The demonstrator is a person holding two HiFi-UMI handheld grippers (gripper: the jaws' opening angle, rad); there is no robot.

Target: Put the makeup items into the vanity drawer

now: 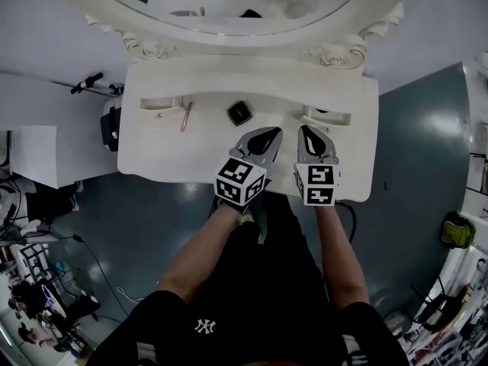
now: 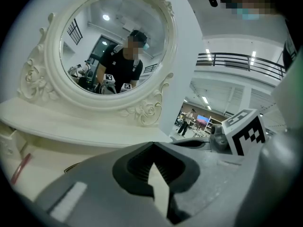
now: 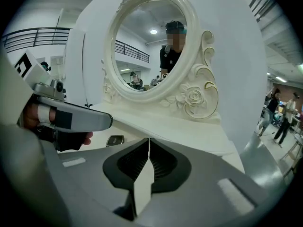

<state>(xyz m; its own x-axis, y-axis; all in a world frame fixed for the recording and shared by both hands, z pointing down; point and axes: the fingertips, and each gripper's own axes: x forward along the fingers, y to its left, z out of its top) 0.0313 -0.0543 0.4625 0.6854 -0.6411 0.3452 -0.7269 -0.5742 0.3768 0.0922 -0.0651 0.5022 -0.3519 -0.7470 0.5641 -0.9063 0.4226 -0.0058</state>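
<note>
Head view puts us at the very start: both makeup items lie untouched on the cream vanity surface (image 1: 168, 151), neither yet put away. The small black square compact (image 1: 239, 113) lies flat mid-surface, glossy with a pale rim. The thin pink stick (image 1: 185, 117) lies just to its left. Our left claw (image 1: 270, 134) and right claw (image 1: 308, 132) hover at the near edge, each pressed fully together on nothing. Next, we judge, one claw must open and reach farther in for the compact.

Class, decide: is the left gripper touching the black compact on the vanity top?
Apart. In the head view, bare white tabletop shows between the left gripper and the black compact.
</note>
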